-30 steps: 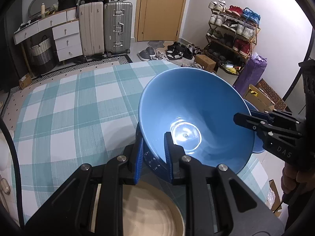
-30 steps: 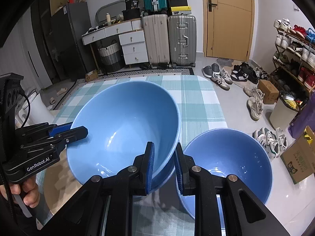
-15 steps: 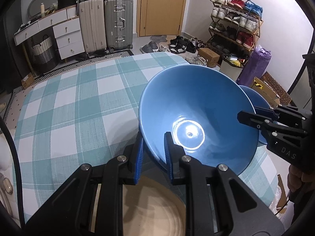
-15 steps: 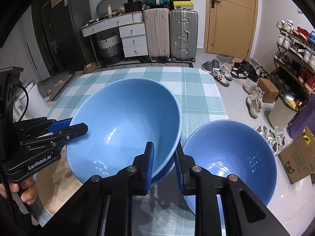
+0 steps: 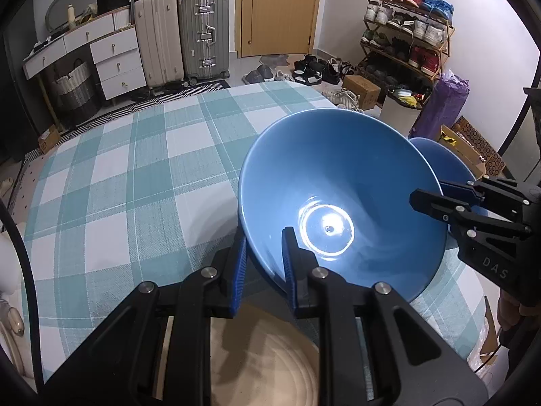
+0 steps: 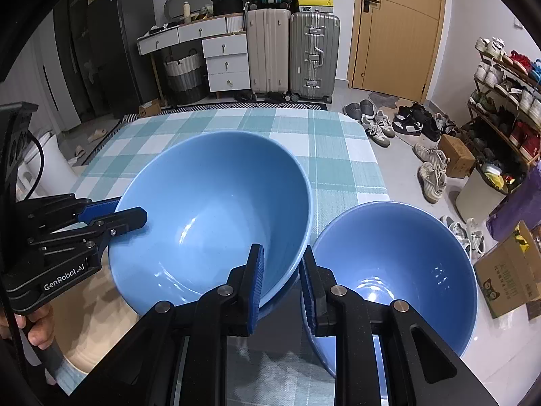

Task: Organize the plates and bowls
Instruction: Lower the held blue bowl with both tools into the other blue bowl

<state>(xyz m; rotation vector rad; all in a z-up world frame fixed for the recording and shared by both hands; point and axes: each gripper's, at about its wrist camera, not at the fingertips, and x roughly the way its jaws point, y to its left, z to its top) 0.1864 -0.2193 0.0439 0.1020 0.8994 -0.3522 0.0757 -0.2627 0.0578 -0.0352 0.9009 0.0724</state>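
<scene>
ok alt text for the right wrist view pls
Right gripper pinches the near rim of a large blue bowl; the left gripper clamps its far-left rim. A second blue bowl sits beside it on the checked tablecloth.

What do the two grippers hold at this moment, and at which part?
Both hold the large blue bowl by its rim: the left gripper and the right gripper each pinch the wall on opposite sides. The smaller blue bowl is not gripped.

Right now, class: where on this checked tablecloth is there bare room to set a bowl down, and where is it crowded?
Free: the checked tablecloth left of and beyond the large blue bowl, toward the suitcases. Crowded: the near edge, where the left gripper and right gripper grip that bowl, the second blue bowl beside it, the beige plate below.
</scene>
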